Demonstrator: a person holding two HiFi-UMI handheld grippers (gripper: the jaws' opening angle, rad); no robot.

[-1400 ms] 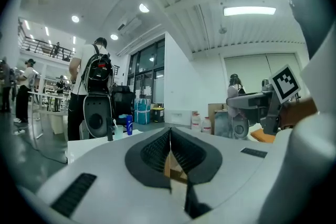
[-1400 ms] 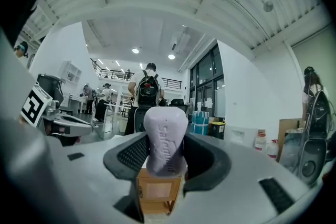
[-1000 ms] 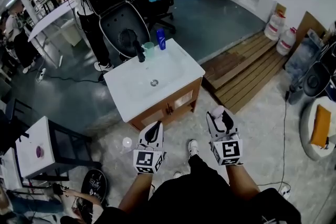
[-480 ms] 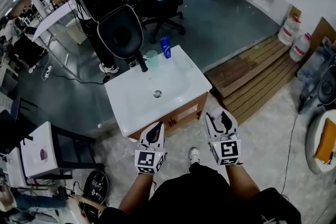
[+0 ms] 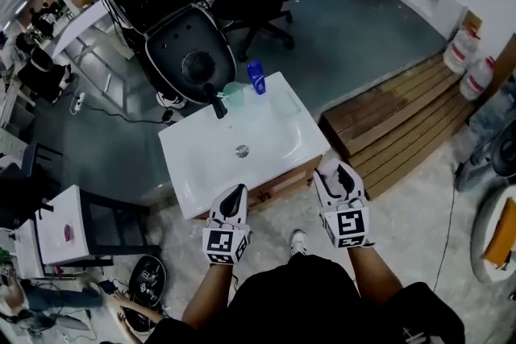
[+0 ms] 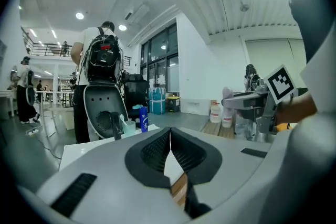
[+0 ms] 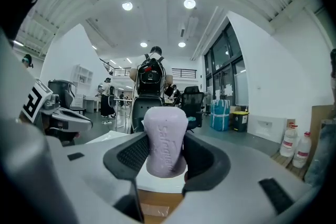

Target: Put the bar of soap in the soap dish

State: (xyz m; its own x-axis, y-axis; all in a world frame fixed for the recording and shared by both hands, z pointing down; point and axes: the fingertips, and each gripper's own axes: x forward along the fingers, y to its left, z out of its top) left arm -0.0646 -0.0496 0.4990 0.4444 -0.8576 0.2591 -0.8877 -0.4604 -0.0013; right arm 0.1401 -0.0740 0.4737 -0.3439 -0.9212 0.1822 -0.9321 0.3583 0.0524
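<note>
The right gripper point(image 5: 337, 176) is clamped on the bar of soap point(image 7: 165, 139), a pale lilac bar that stands upright between its 2 ribbed pads, with lettering running down the face and the rounded top rising clear above the jaws. It looks like a firm, light bar with smooth, waxy sides that would probably slip under a loose pinch and dent under a hard one. Gripping the 2 broad flat faces low down, as here, seems the safest hold and leaves the top end free for setting down. The left gripper point(image 5: 235, 197) is closed on nothing, its black pads meeting along a thin seam. Both grippers are held low and close to the person's body, side by side and well apart, pointing forward with marker cubes facing up. Just ahead of both lies the white sink counter point(image 5: 201, 157) on its wooden cabinet, with the drain point(image 5: 241, 150) ahead of the left gripper. Farther beyond stand a black faucet point(image 5: 216, 103), a green cup point(image 5: 234, 95) and a blue bottle point(image 5: 256, 77) along the far edge. I cannot pick out the soap dish with certainty, so the bar has not yet been placed.
</note>
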